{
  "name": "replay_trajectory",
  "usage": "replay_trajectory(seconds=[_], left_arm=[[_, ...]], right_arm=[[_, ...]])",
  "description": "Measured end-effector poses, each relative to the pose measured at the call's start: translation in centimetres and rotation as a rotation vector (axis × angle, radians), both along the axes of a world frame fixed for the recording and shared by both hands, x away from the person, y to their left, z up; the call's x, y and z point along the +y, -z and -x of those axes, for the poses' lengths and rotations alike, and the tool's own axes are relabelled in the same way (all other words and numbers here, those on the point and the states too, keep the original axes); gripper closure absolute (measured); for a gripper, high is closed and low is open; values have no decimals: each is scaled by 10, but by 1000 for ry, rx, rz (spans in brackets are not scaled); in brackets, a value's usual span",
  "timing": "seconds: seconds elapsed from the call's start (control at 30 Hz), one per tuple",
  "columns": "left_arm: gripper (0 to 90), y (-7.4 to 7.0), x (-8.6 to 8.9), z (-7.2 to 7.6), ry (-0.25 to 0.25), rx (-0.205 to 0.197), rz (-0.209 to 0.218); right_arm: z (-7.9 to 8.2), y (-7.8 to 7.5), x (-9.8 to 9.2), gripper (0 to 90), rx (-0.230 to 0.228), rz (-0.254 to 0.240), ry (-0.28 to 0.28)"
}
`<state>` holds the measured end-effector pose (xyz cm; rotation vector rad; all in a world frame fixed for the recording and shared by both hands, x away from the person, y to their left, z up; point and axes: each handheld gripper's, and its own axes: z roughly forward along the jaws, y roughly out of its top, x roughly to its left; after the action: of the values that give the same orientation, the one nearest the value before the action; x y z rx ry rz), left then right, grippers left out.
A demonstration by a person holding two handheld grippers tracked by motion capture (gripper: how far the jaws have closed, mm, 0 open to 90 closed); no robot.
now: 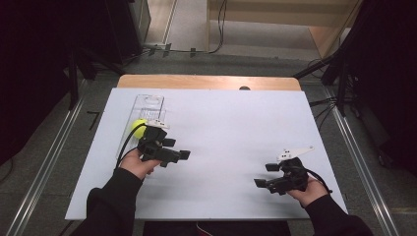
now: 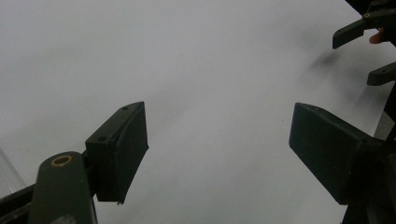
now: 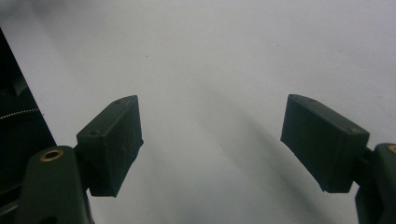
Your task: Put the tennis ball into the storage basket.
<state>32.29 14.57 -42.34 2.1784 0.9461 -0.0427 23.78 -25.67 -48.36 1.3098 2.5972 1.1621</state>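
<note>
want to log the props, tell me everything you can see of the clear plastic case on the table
The clear plastic case is a long, narrow, see-through holder lying flat on the white table, near its far left side, long axis running away from the person. A yellow-green ball sits at its near end. The left gripper is beside that end; contact cannot be told.

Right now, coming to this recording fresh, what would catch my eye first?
Probably the yellow-green ball, the one bright spot, at the near end of the clear plastic tray on the left of the white table, just behind the left gripper. Next, the two black grippers: the left near the ball, the right gripper at the near right, both with jaws apart and nothing between them.
</note>
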Motion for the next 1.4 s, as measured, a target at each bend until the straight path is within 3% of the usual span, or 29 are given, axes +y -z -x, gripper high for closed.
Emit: replay_trajectory(seconds=[0.23, 0.63, 1.4], left_arm=[[204, 7, 2, 7, 0, -3, -17], [203, 17, 4, 17, 43, -19, -18], [203, 29, 19, 37, 80, -30, -19]], right_arm=[[0, 0, 0, 185, 0, 0, 0], [0, 0, 0, 185, -1, 2, 0], [0, 0, 0, 185, 0, 2, 1]])
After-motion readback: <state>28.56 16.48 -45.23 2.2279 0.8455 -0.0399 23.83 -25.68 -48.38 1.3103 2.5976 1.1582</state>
